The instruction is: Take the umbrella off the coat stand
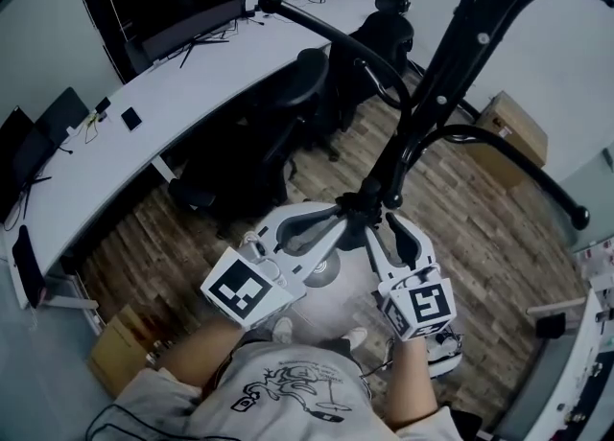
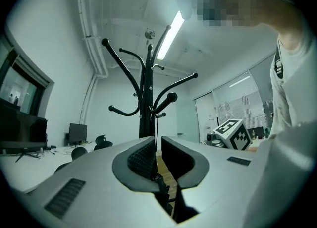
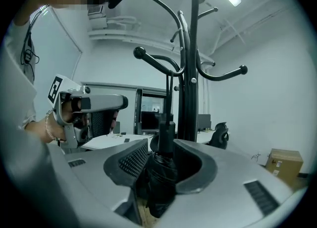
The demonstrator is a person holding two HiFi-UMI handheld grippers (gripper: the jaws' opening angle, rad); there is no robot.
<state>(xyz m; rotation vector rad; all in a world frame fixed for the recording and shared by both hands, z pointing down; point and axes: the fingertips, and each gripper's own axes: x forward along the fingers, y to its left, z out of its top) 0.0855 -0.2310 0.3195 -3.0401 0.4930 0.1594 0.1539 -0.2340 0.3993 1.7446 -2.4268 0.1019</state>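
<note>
The black coat stand (image 1: 422, 113) rises right in front of me, its curved hooks spreading overhead (image 2: 146, 103). A folded black umbrella (image 3: 161, 172) hangs upright beside the pole by a thin strap (image 2: 156, 135). My left gripper (image 2: 156, 155) is shut on that strap just below the hook. My right gripper (image 3: 166, 160) stands open with the umbrella's body between its pads, and no clear squeeze shows. In the head view both grippers (image 1: 347, 217) (image 1: 381, 230) meet at the pole at about waist height. There the umbrella itself is mostly hidden behind them.
A long white desk (image 1: 144, 113) with monitors curves along the left. Black office chairs (image 1: 288, 113) stand close behind the stand. A cardboard box (image 1: 513, 127) sits at the right wall and another (image 1: 120, 348) at lower left. The stand's round base (image 1: 321, 271) rests on the wooden floor by my feet.
</note>
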